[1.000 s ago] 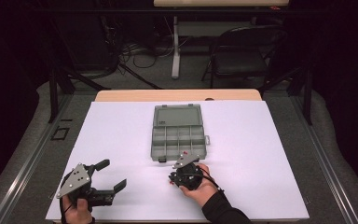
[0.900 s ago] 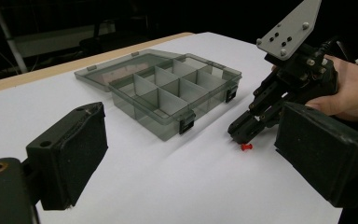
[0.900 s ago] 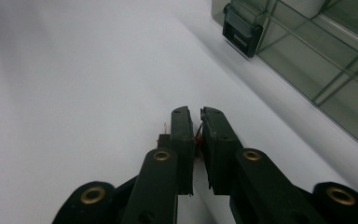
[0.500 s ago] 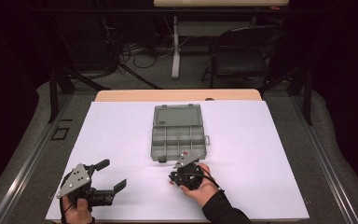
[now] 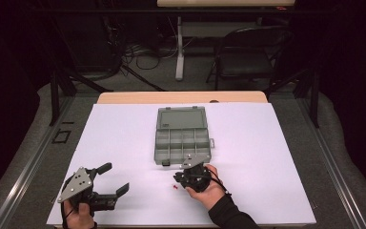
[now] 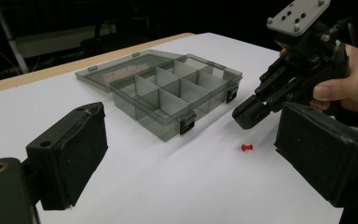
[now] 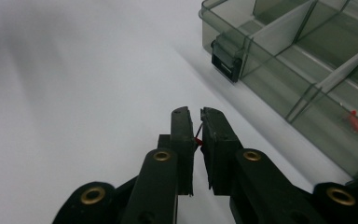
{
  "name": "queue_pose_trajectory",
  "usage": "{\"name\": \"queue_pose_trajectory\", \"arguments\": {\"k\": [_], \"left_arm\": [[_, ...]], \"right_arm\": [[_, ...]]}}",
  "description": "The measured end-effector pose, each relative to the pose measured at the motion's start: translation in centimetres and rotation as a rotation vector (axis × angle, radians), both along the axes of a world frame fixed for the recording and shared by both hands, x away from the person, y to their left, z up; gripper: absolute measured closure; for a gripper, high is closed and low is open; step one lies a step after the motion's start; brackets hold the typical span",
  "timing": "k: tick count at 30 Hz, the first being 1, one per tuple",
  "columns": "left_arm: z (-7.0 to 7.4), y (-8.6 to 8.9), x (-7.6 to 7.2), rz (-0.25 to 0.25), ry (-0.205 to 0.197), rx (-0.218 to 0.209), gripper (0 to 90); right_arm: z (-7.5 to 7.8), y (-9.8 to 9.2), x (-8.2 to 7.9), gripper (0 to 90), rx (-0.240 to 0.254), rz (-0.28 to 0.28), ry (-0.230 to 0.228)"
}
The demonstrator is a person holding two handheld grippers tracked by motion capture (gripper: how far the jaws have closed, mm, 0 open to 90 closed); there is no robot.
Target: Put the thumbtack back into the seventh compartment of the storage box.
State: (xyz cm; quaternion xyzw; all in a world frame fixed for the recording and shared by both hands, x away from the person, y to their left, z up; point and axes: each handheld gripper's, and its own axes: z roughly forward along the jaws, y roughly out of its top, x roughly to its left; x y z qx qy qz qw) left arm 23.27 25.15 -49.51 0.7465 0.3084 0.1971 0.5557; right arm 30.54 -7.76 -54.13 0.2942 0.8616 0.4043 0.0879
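Observation:
An open grey compartment box (image 5: 183,138) lies mid-table, its lid folded back. A red push pin (image 5: 175,187) lies on the white sheet in front of the box. My right gripper (image 5: 178,178), in a hand, hovers just above that pin (image 6: 247,148) with its jaws shut; its tip (image 6: 243,119) carries nothing that I can see. In the right gripper view a red speck (image 7: 198,140) shows through the slit between its jaws. Another red pin (image 7: 353,120) lies in a box compartment. My left gripper (image 5: 113,178) rests at the near left, jaws wide open and empty (image 6: 191,154).
The white sheet (image 5: 276,157) covers the table, with a wooden edge (image 5: 181,97) behind it. The box's front latches (image 7: 226,58) face my right gripper. A chair (image 5: 248,59) and cables stand on the dark floor beyond.

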Motion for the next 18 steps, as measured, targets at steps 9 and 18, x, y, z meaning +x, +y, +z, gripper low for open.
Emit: {"name": "queue_pose_trajectory", "arguments": {"k": [9, 18], "left_arm": [[0.0, 0.0, 0.0, 0.003, -0.001, -0.003, 8.9], [0.0, 0.0, 0.0, 0.007, 0.001, -0.006, 8.9]], "right_arm": [[1.6, -0.5, 0.2, 83.6, 0.026, -0.014, -0.026], [3.3, -1.3, 1.1, 83.6, 0.024, -0.027, -0.045]]}}
